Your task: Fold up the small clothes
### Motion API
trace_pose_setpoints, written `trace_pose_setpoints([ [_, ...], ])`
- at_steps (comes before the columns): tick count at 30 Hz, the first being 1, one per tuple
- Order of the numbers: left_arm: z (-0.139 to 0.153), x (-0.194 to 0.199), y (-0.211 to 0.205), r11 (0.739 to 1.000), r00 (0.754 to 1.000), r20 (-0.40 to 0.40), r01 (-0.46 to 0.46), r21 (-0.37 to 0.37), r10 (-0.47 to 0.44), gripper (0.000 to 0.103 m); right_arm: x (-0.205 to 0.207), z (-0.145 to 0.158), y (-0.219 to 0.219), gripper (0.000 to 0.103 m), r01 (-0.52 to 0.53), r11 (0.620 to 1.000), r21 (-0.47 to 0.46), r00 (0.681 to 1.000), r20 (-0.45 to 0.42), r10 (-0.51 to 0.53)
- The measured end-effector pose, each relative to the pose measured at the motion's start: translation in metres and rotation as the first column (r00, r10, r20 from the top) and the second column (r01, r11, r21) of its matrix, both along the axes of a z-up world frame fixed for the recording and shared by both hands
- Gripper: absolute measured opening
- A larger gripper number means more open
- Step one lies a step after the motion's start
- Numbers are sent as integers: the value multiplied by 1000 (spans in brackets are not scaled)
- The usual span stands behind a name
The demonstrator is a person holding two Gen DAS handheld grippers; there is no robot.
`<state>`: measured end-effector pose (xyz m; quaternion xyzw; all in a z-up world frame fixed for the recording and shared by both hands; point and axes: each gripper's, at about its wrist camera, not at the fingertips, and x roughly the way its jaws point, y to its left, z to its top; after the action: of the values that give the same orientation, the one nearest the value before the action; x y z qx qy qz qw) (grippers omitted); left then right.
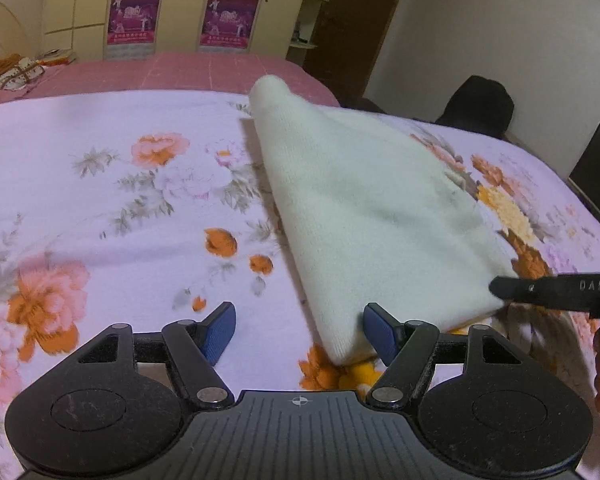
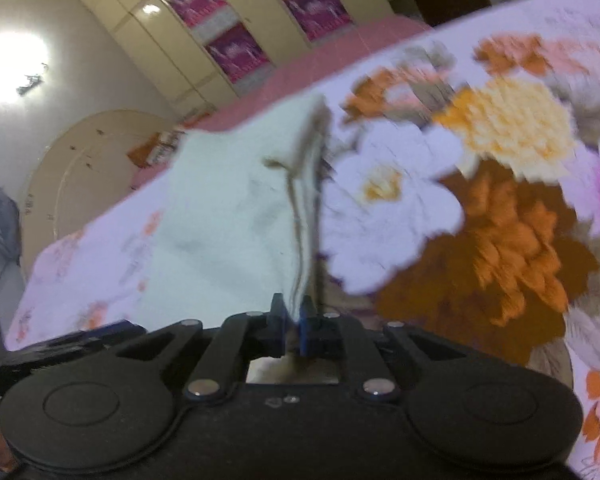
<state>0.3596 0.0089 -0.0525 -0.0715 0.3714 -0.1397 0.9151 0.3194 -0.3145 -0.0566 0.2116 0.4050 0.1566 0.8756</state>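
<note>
floral bedspread (image 2: pixel 500 184) motion-blurred, right tongs (image 1: pixel 496 286) cut off at edge

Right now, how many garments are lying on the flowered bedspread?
1. A cream knit garment lies on the flowered bedspread, its near corner pinched in the right claw; the left claw is open beside it. Anything folded underneath would be hidden.

Left gripper (image 1: pixel 299 332) jaws apart; right gripper (image 2: pixel 293 320) clamped.

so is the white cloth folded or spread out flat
Folded, at least once: the cloth shows a doubled edge near the open left tongs, and the right tongs pinch stacked layers at its corner.
</note>
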Motion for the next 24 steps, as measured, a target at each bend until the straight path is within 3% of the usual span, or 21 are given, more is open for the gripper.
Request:
trace_pose_setpoints([
  [2,9,6,7,1000,999,48,-15,-4,15,70,-1,4,2,9,-7,1000,-7,1000,15,7],
  [4,16,23,15,999,997,67,-44,-1,43,70,1,16,6,29,-8,999,-38,999,45,9],
  [7,27,58,22,997,992,96,-77,-25,79,70,16,36,9,30,12,998,-61,990,138,-3],
  [10,26,90,22,994,994,61,-89,-66,93,70,50,49,23,30,14,997,-77,985,175,0],
  [15,6,112,9,997,998,-4,-59,-53,58,70,114,35,36,36,13,994,-105,998,67,-6],
  [16,1,112,7,996,998,-13,-62,-60,61,70,120,31,37,32,6,994,-111,998,55,0],
  [18,-6,106,12,993,997,-15,-72,-93,71,70,121,29,44,15,-37,989,-143,992,114,54],
  [21,-10,103,15,991,997,-9,-75,-108,75,70,107,41,66,14,-120,935,-335,939,266,216],
  [23,-12,104,14,994,998,-4,-63,-86,63,70,109,38,67,14,-130,917,-376,933,266,242],
  [24,-11,105,11,996,998,1,-55,-69,55,72,115,29,63,14,-132,919,-371,948,222,226],
])
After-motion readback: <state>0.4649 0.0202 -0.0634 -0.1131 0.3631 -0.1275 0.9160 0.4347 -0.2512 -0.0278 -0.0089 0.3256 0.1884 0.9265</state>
